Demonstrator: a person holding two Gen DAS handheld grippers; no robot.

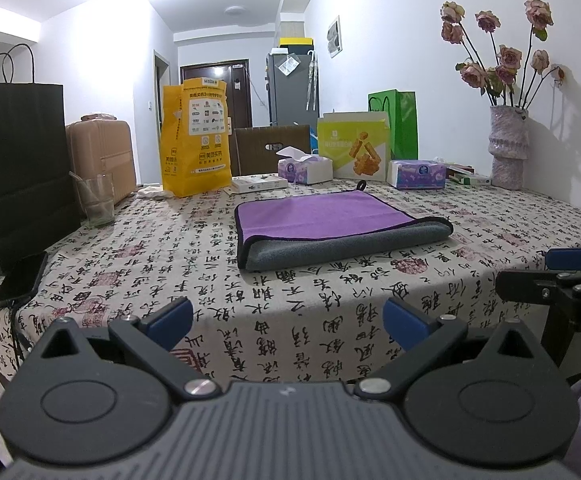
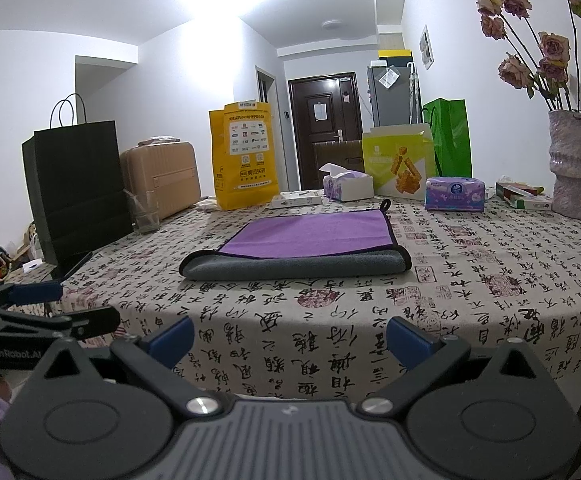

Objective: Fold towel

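Two tongs held back at table edge, nothing gripped: left gripper [image 1: 286, 320] spread wide, right gripper [image 2: 290, 338] likewise — towel [image 1: 330, 228] well ahead, between them, folded once, rounded fold nearest, presumably awaiting another fold.

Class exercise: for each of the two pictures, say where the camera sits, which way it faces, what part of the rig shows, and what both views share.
Left wrist: on the left gripper, near the table edge, facing the folded towel; its open blue fingers show, the right gripper at far right.
Right wrist: on the right gripper, facing the towel; open fingers show, the left gripper at far left.
Shared: towel, yellow bag, vase.
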